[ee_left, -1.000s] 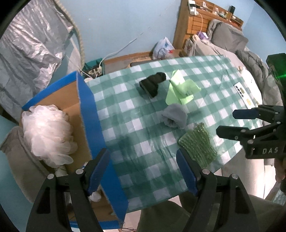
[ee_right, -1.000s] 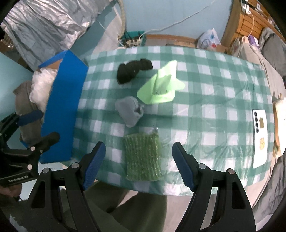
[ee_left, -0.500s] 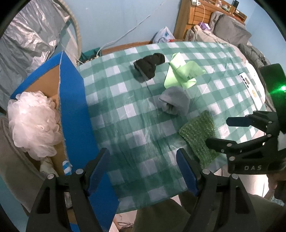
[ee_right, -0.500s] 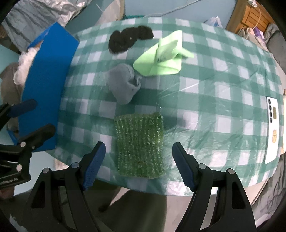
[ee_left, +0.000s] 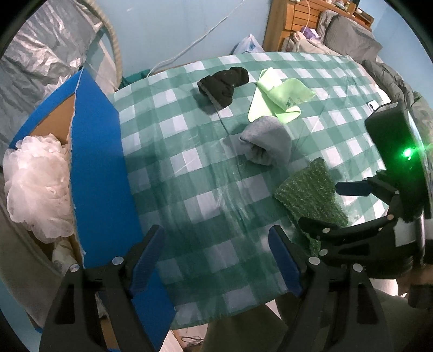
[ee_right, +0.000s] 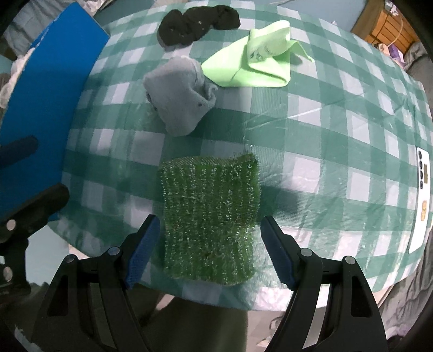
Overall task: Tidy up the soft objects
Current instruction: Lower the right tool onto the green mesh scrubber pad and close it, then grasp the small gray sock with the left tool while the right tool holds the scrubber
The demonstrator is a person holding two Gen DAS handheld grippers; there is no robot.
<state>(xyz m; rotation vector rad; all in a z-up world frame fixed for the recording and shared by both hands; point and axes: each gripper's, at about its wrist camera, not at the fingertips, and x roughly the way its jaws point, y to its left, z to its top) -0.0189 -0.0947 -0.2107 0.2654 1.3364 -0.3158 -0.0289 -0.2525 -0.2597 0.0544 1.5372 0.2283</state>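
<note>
- Green-and-white checked plastic cloth, creased and slightly glossy, covers the table [ee_right: 338, 113].
- Near the table's front edge lies a dark green, square scrubbing pad of glittery, ribbed knit [ee_right: 211, 219].
- Behind it sits a soft grey fleece cloth rolled into a lump [ee_right: 181, 94], then a thin lime-green microfibre cloth folded into loose triangles [ee_right: 251, 65], and a black nubby knitted piece [ee_right: 194, 23], crumpled.
- At the table's left side stands a blue-faced cardboard box [ee_left: 100, 168] holding a frothy white mesh bath pouf [ee_left: 35, 184].
- A white phone [ee_right: 422, 195] lies flat by the right edge.
- The right gripper [ee_right: 209, 254] hangs over the green pad, fingers spread wide either side, not touching it.
- The left gripper [ee_left: 216, 260] has just widened slightly, with only bare cloth below.
</note>
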